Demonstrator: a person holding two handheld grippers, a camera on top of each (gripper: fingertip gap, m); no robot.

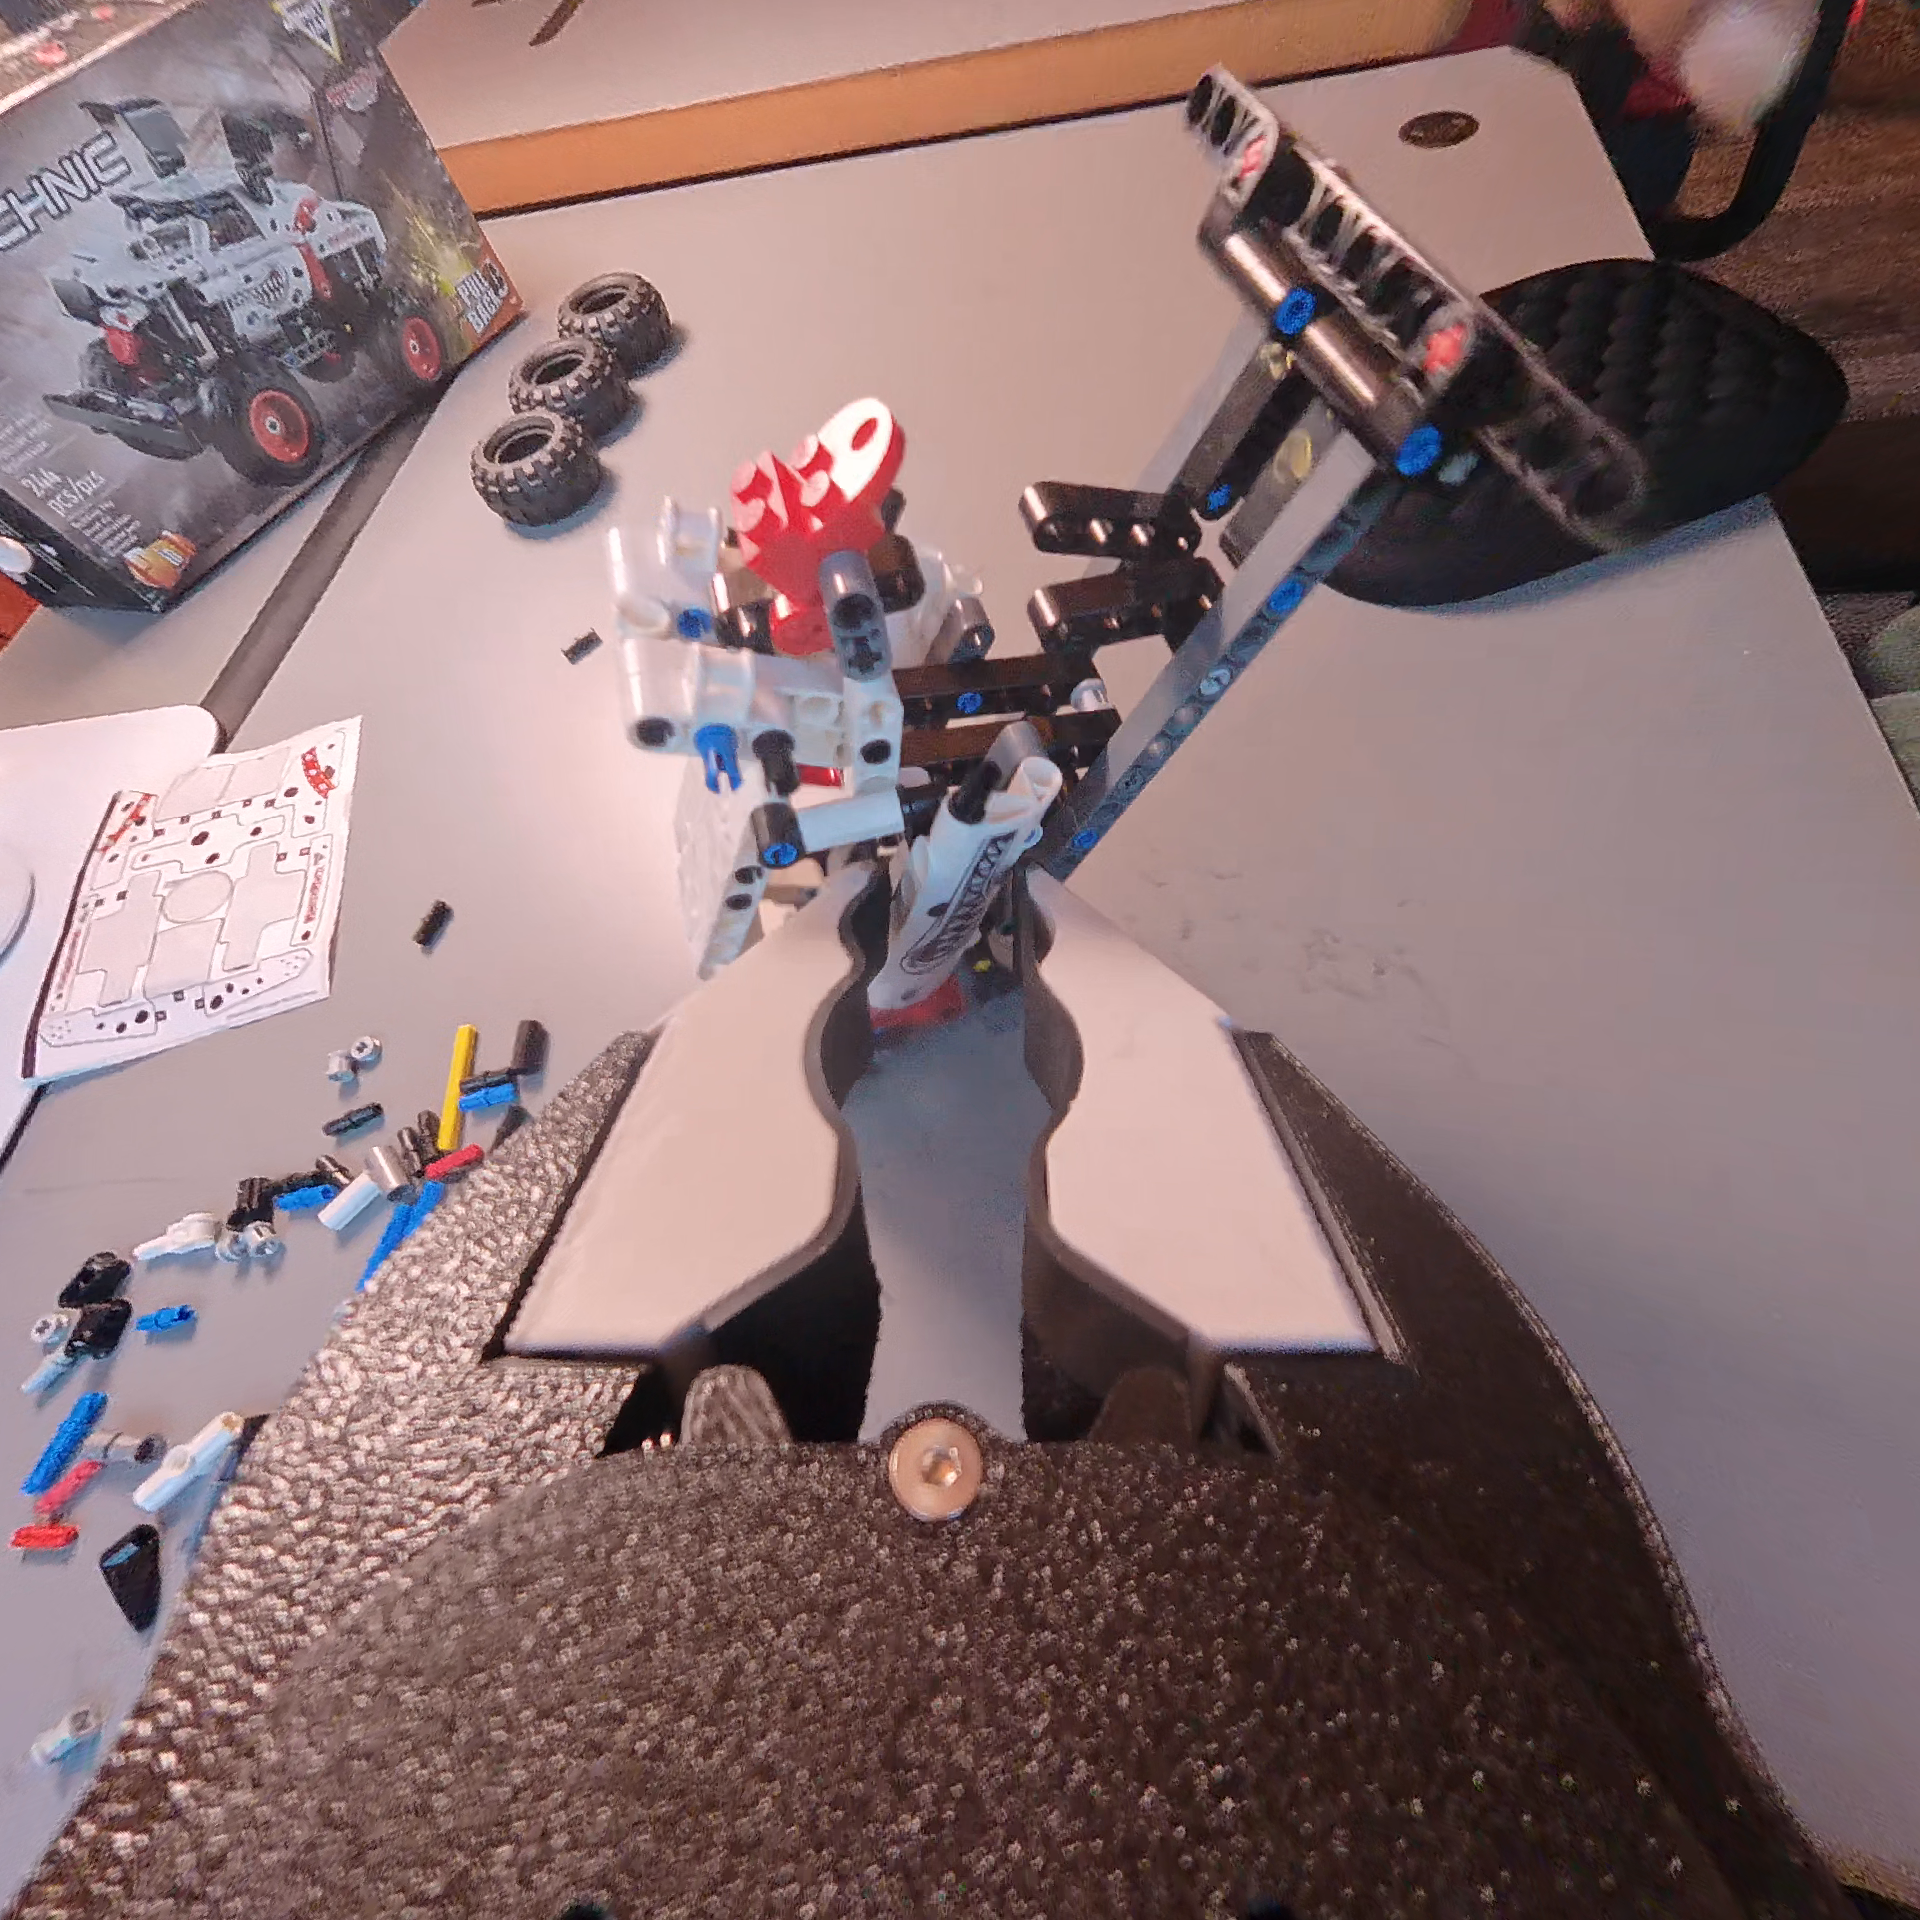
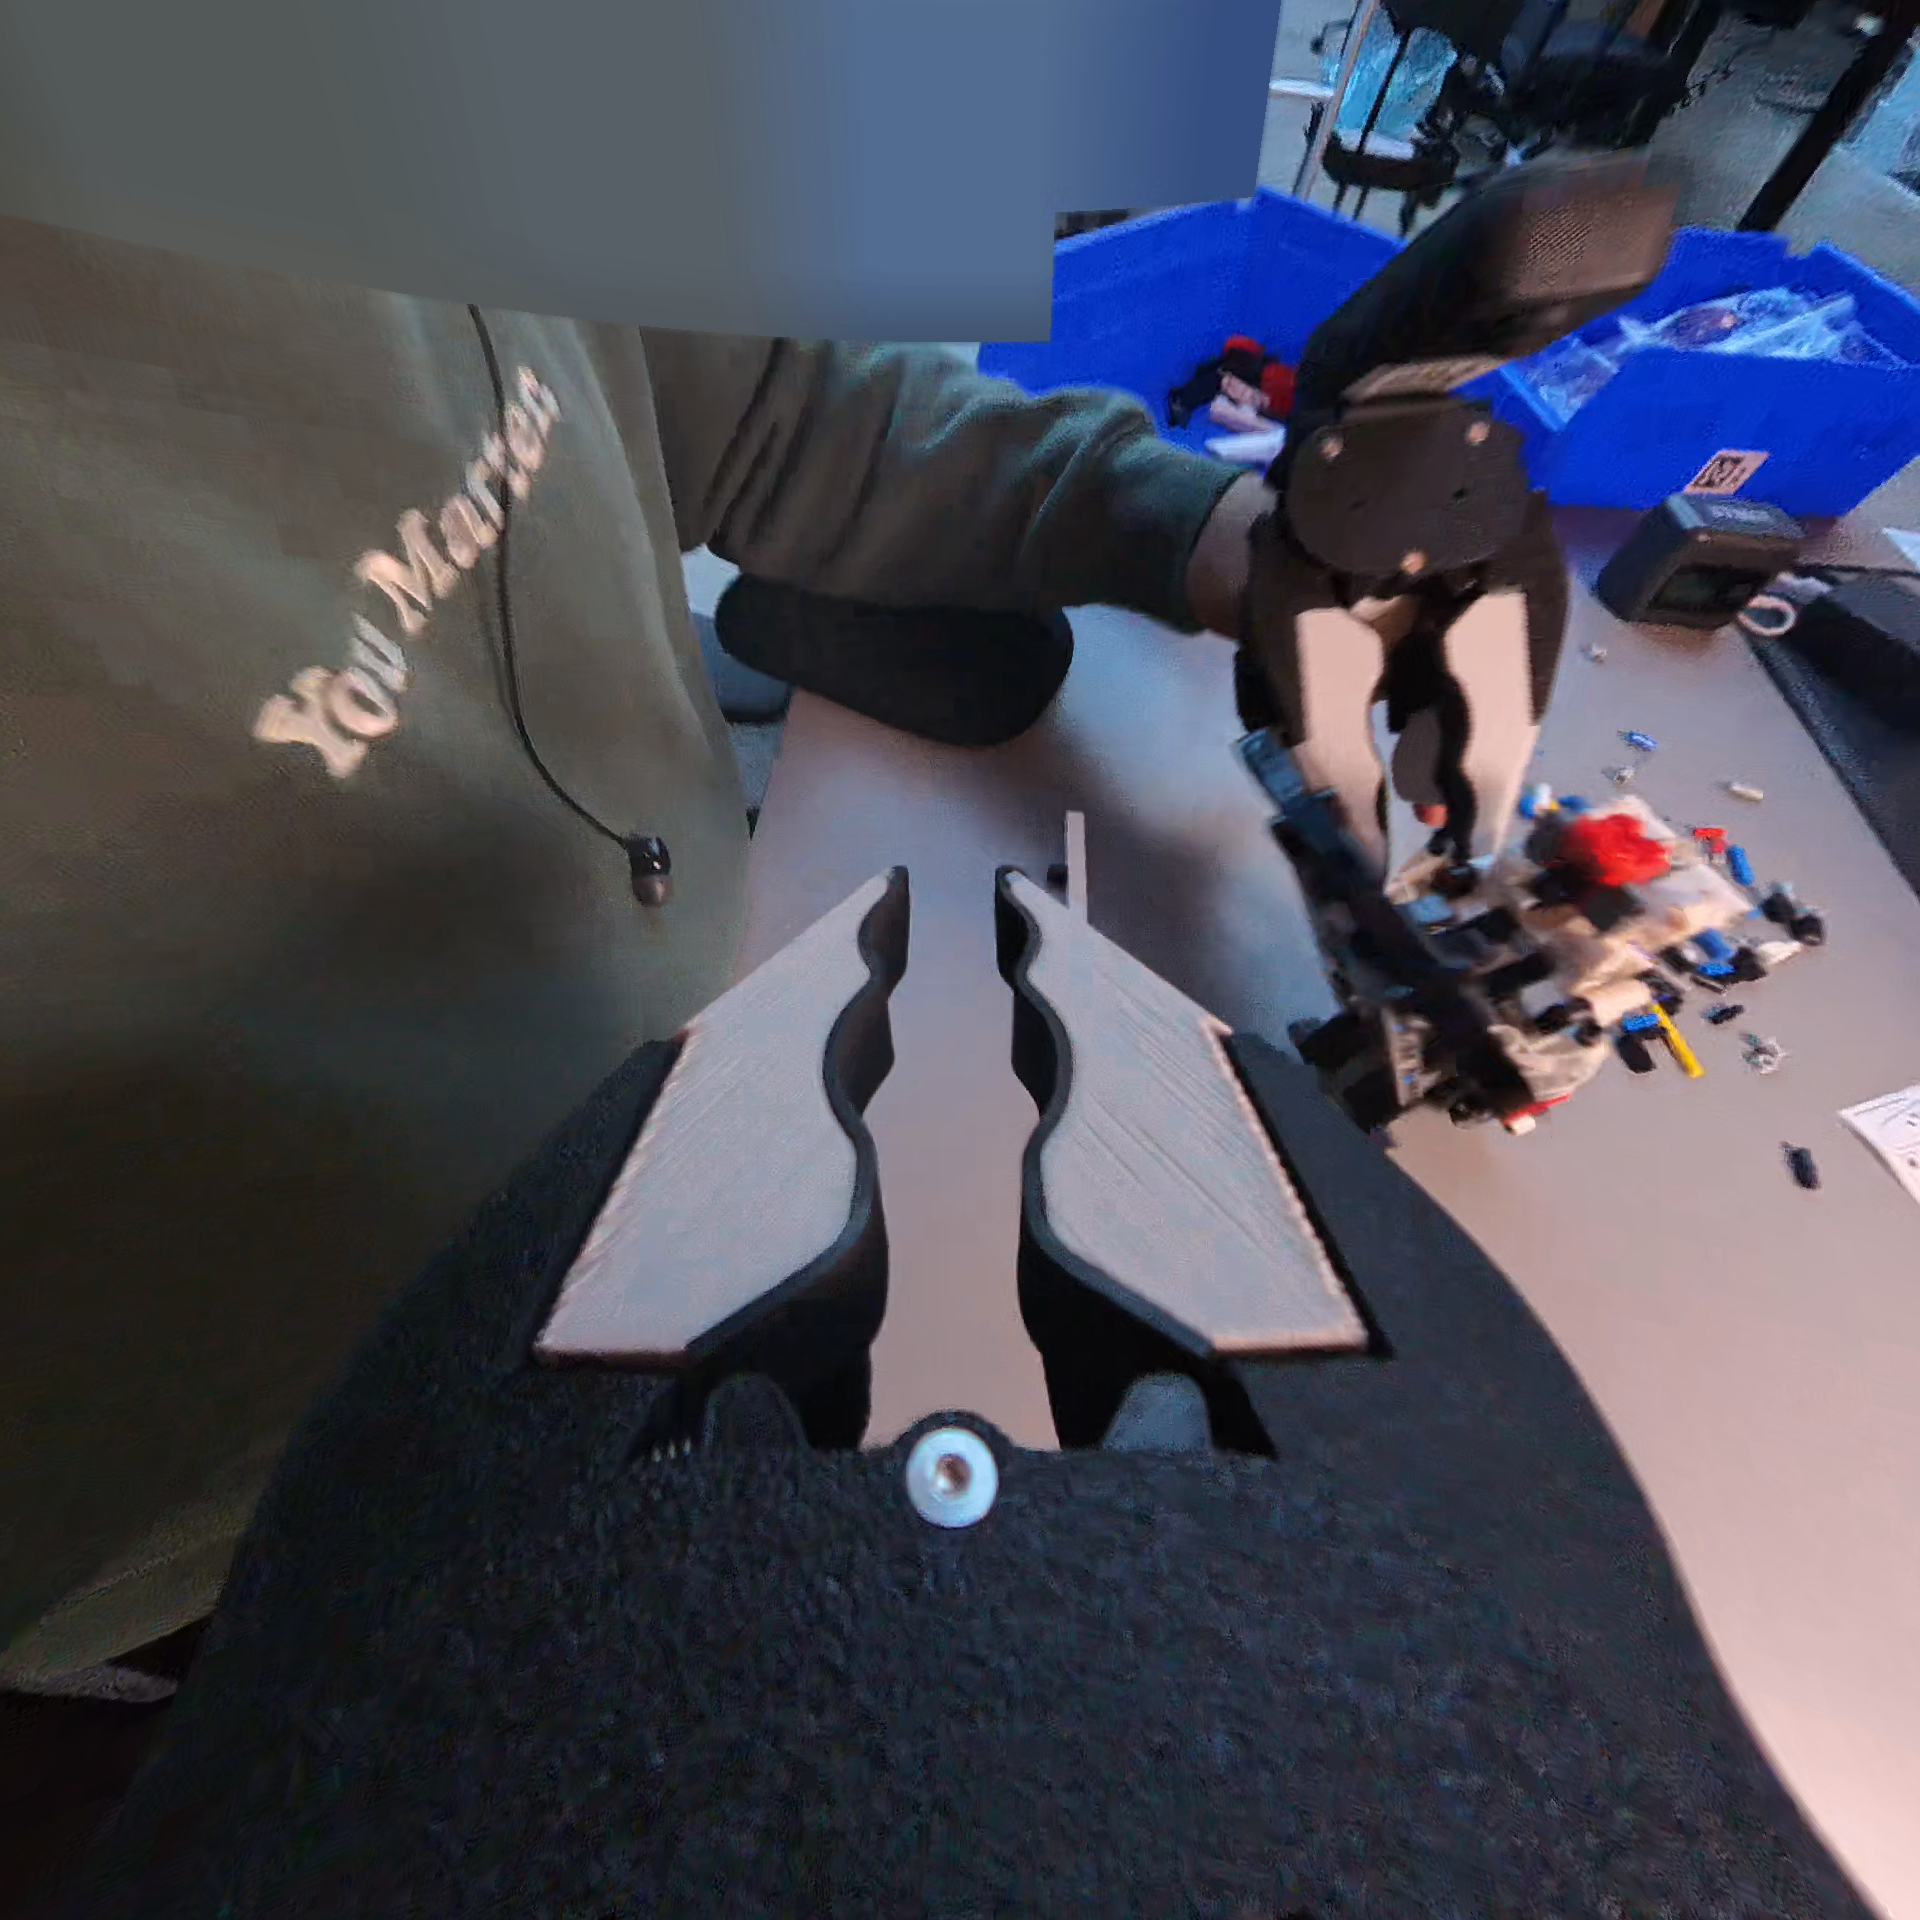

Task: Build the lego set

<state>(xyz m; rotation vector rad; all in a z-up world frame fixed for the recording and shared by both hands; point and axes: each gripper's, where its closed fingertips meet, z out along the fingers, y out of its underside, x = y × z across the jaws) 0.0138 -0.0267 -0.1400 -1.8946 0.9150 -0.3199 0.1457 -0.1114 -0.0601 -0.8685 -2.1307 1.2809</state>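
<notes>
My left gripper (image 1: pixel 940 920) is shut on the lower end of the part-built lego model (image 1: pixel 790 707), gripping a white patterned piece with a red part below it. The model has white beams, a red piece on top, black beams and a long grey beam reaching up to the right. It is held above the grey table (image 1: pixel 1455 1039). In the right wrist view the left gripper (image 2: pixel 1423 810) holds the model (image 2: pixel 1455 987) over the table at right. My right gripper (image 2: pixel 951 894) is empty, its jaws a little apart, near the person's torso.
Loose small lego parts (image 1: pixel 312 1195) lie at the left, also in the right wrist view (image 2: pixel 1714 935). A sticker sheet (image 1: pixel 197 894), three black tyres (image 1: pixel 566 395) and the set's box (image 1: pixel 208 291) sit farther left. Blue bins (image 2: pixel 1195 291) and a black device (image 2: pixel 1694 571) stand beyond. A person in a green hoodie (image 2: pixel 312 727) is close.
</notes>
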